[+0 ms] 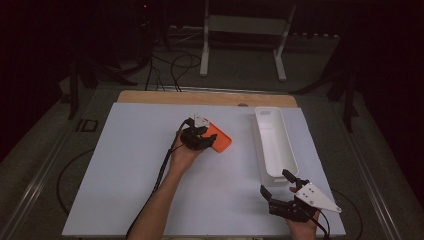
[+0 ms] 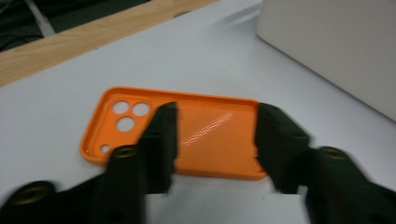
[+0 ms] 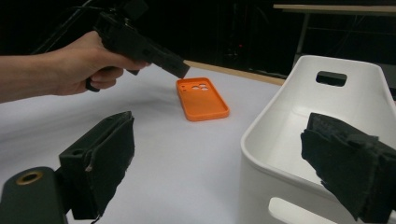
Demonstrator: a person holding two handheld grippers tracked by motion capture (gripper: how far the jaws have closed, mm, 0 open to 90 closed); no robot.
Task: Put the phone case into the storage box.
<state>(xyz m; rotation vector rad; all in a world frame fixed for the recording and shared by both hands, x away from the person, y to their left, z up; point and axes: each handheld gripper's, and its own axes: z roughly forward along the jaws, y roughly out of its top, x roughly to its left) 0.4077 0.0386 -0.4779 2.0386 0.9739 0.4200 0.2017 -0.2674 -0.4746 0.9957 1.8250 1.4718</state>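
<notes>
An orange phone case (image 1: 223,140) lies inside-up on the white table sheet, its camera holes (image 2: 127,114) at the left in the left gripper view. My left gripper (image 1: 209,140) hovers just over the case (image 2: 210,135), jaws open and spread above its middle, nothing between them. From the right gripper view the left gripper (image 3: 180,70) hangs slightly above the case's (image 3: 201,99) far end. My right gripper (image 1: 275,182) is open near the table's front right, at the near end of a white bin (image 1: 274,145).
The long white bin (image 3: 299,116) is empty, with a handle slot (image 3: 330,78) in its far wall. A wooden table edge (image 1: 205,97) runs along the back. Cables (image 1: 165,165) trail from the left gripper across the sheet (image 1: 125,170).
</notes>
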